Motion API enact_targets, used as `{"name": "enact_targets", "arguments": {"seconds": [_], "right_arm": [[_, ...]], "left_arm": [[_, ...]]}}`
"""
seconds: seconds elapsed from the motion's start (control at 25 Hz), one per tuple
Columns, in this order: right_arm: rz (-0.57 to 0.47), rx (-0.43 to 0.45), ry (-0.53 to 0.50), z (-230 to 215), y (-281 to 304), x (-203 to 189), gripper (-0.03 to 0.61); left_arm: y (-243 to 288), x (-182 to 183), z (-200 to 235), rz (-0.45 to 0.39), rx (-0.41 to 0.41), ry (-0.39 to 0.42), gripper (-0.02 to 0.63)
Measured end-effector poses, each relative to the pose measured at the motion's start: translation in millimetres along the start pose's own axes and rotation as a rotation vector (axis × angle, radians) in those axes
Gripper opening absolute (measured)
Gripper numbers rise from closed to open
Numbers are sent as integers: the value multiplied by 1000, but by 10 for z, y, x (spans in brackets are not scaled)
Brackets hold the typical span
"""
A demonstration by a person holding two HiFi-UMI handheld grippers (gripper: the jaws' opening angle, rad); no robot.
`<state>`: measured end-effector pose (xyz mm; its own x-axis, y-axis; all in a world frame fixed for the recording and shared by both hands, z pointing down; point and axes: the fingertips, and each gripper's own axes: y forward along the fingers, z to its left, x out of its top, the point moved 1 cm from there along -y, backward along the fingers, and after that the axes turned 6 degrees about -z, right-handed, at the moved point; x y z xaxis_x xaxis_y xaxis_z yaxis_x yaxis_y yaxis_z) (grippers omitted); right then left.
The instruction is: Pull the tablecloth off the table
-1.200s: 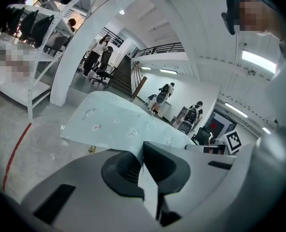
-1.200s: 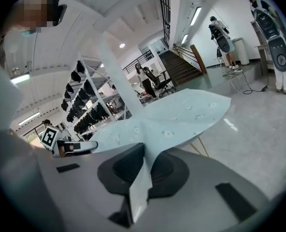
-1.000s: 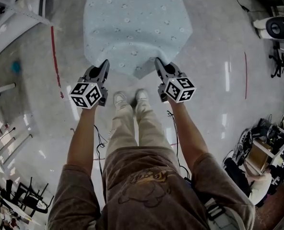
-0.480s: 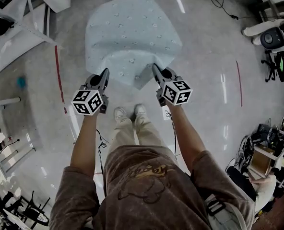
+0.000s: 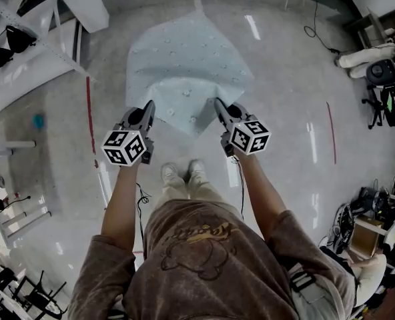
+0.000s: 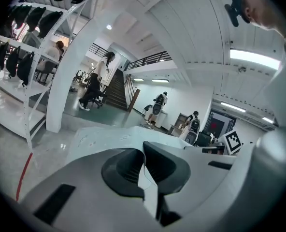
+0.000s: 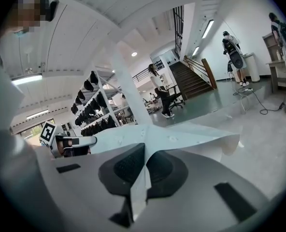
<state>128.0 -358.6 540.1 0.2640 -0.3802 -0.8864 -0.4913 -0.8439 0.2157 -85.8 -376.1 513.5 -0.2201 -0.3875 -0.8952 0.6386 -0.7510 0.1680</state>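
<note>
tablecloth (image 5: 184, 59) is clamped in the left hand-held gripper (image 5: 147, 109) and right hand-held gripper (image 5: 219, 105), seemingly pulled free; next, gather it up.

Likely a big lab hall: polished floor (image 5: 284, 99), racks (image 7: 92, 108) of dark gear left of the staircase (image 7: 193, 81), a seated person (image 7: 158, 88) at its foot.

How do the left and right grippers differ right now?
Left gripper pinches the tablecloth's near edge at the head view's left; right gripper pinches it at the right. Left gripper leans inward toward the right, right gripper inward toward the left, mirrored. Shared: same build, both shut on the tablecloth.
</note>
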Motion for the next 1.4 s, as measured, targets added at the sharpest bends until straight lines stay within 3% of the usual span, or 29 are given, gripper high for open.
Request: {"name": "enact_targets", "arguments": {"seconds": [0.36, 0.6, 0.92, 1.4], "right_arm": [[-35, 14, -2, 163, -236, 254, 8], [-62, 19, -60, 252, -415, 462, 8], [-103, 44, -106, 386, -584, 684, 8], [-107, 102, -91, 298, -712, 782, 8]], "left_arm": [[-184, 301, -338, -33, -13, 31, 20], [-286, 454, -585, -47, -12, 111, 20], [-423, 629, -805, -76, -20, 156, 20], [-420, 612, -1032, -87, 26, 146, 20]]}}
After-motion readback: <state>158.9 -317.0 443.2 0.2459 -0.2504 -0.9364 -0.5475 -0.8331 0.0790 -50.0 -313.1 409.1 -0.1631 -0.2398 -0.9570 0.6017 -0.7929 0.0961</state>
